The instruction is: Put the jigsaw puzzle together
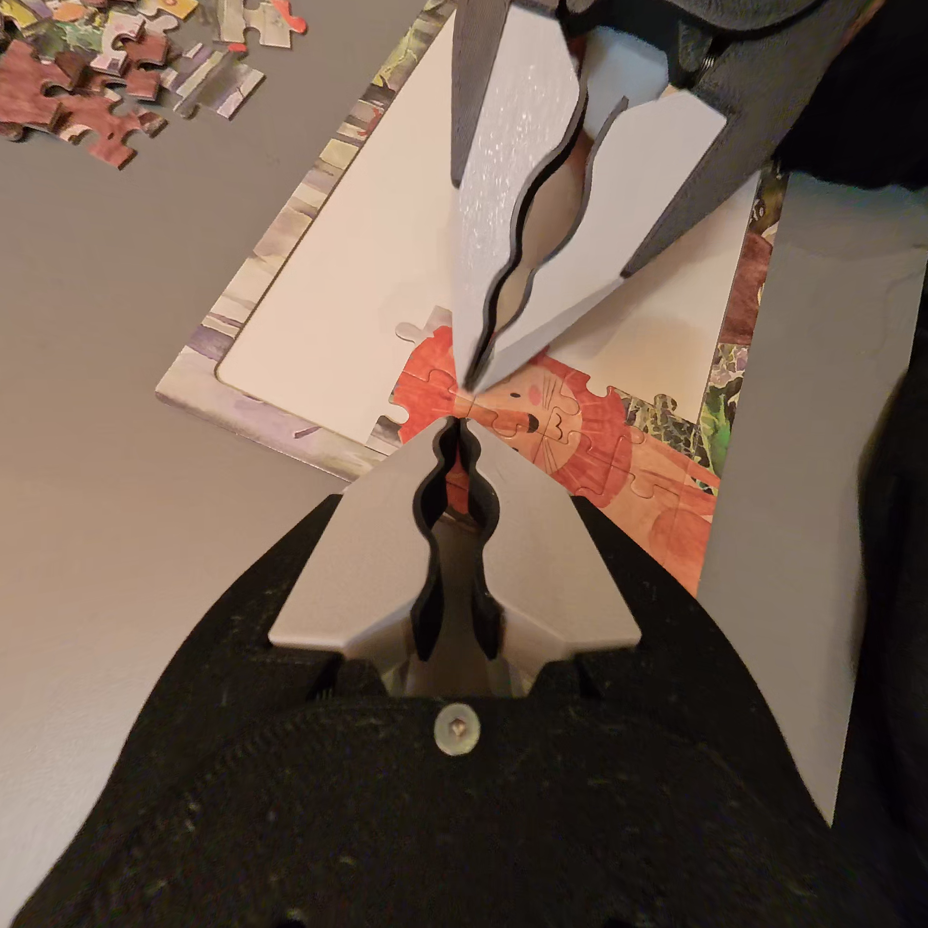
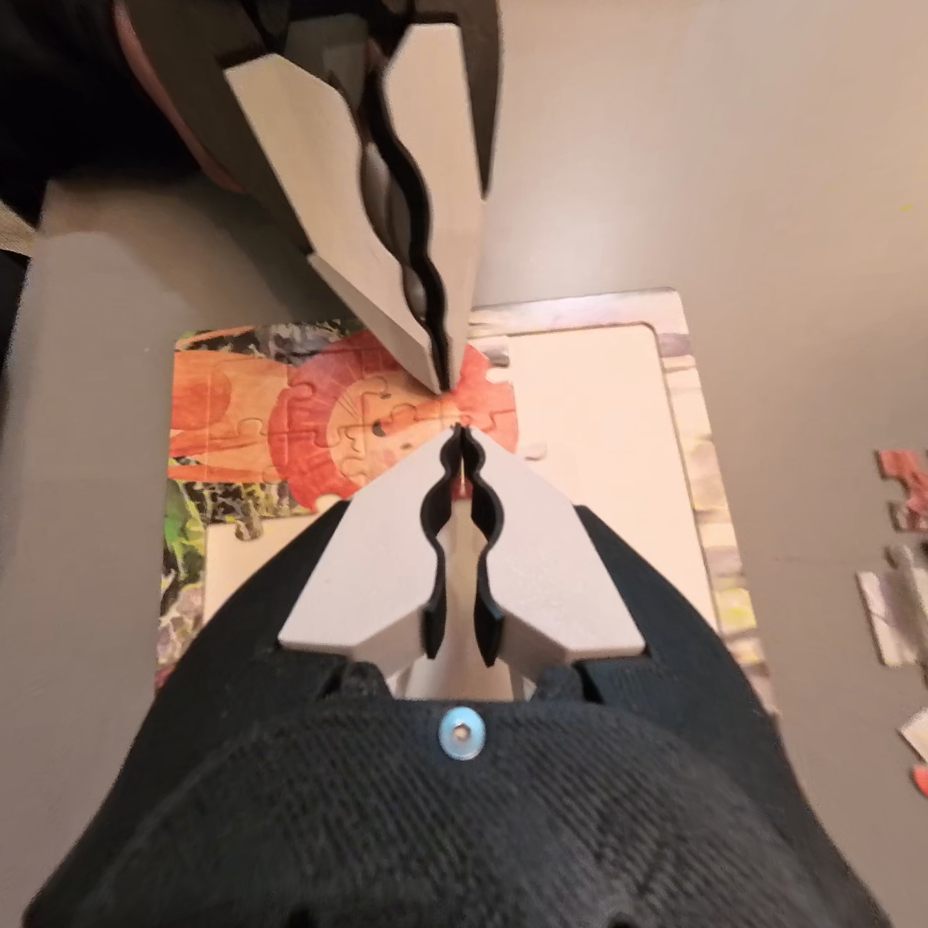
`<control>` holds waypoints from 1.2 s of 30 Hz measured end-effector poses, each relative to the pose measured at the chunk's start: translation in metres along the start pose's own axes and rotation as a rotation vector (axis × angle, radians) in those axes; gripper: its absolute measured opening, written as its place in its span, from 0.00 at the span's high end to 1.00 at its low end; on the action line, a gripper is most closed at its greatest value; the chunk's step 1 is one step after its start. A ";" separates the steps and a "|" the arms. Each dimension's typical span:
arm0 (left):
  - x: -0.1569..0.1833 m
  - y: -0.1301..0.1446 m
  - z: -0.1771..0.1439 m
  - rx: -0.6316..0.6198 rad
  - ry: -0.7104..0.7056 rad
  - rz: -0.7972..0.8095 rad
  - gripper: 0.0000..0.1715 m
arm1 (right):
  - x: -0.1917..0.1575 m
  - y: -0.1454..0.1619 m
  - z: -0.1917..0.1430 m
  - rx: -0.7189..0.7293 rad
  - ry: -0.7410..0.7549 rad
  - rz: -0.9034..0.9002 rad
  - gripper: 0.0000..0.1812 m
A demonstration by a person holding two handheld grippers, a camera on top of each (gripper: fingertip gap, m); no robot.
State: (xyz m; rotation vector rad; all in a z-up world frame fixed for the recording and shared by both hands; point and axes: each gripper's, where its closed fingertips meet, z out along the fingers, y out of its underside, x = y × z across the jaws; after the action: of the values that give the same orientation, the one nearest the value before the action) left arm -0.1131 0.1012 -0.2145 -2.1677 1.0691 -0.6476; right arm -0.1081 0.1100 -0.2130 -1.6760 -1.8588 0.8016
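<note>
A puzzle tray (image 1: 281, 251) with a white base and a painted border lies on the grey table. Several joined pieces form an orange lion (image 1: 562, 432) at the tray's near right end. My left gripper (image 1: 458, 424) is shut, with its tips down on the lion's mane. My right gripper (image 1: 472, 385) comes in from the top, also shut, and its tips touch the mane just beyond. In the right wrist view the right gripper (image 2: 459, 429) and left gripper (image 2: 444, 387) meet tip to tip over the lion (image 2: 321, 417) in the tray (image 2: 703, 452). No piece shows between either pair of jaws.
A heap of loose puzzle pieces (image 1: 90, 95) lies on the table at the far left; some of them show at the right edge of the right wrist view (image 2: 899, 502). A person's dark sleeve (image 1: 853, 75) is behind the right gripper. My left and right fingertips are right by each other. From either gripper's tips it is about 4 centimeters to the orange lion (image 1: 562, 432). The right camera catches it too, in the right wrist view (image 2: 343, 435).
</note>
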 end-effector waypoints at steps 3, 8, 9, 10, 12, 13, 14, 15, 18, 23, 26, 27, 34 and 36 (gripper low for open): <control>0.000 0.000 0.000 0.000 0.002 -0.002 1.00 | 0.016 0.007 -0.008 -0.019 0.069 0.030 1.00; 0.000 0.000 0.000 0.000 0.011 -0.018 1.00 | -0.044 0.001 -0.002 0.005 -0.222 -0.009 1.00; 0.000 0.000 0.000 0.000 0.015 -0.024 1.00 | -0.044 0.001 -0.001 0.007 -0.213 -0.034 1.00; 0.000 0.000 0.000 0.000 0.018 -0.026 1.00 | -0.035 0.000 -0.001 0.005 -0.158 -0.039 1.00; 0.000 0.000 0.000 0.000 0.013 -0.020 1.00 | 0.001 0.001 -0.003 0.005 0.037 -0.029 1.00; 0.000 0.000 0.000 0.000 0.006 -0.014 1.00 | 0.008 0.002 -0.004 0.008 0.073 -0.024 1.00; 0.000 0.000 0.000 0.000 0.001 -0.008 1.00 | 0.005 0.001 -0.004 0.014 0.048 -0.015 1.00; 0.000 0.000 0.000 0.000 -0.002 -0.005 1.00 | -0.009 0.000 -0.002 0.020 -0.032 -0.009 1.00; 0.000 0.000 0.000 0.000 0.003 -0.011 1.00 | -0.029 -0.005 0.004 0.036 -0.125 -0.026 1.00; 0.000 0.000 0.000 0.000 -0.005 -0.002 1.00 | -0.003 -0.005 0.003 0.049 -0.002 0.028 1.00; 0.000 0.000 0.000 -0.001 -0.016 0.011 1.00 | -0.026 -0.008 0.006 0.050 -0.128 0.022 1.00; 0.000 0.000 0.000 -0.001 -0.018 0.013 1.00 | -0.009 -0.008 0.006 0.053 -0.020 0.012 1.00; 0.000 0.000 0.000 -0.001 -0.015 0.009 1.00 | -0.012 -0.007 0.005 0.046 -0.038 -0.005 1.00; 0.000 0.000 0.000 -0.001 -0.015 0.009 1.00 | 0.011 -0.001 -0.001 0.026 0.089 -0.015 1.00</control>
State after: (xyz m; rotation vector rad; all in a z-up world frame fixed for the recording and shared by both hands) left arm -0.1133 0.1011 -0.2150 -2.1638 1.0710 -0.6262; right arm -0.1091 0.1215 -0.2113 -1.6529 -1.7916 0.7299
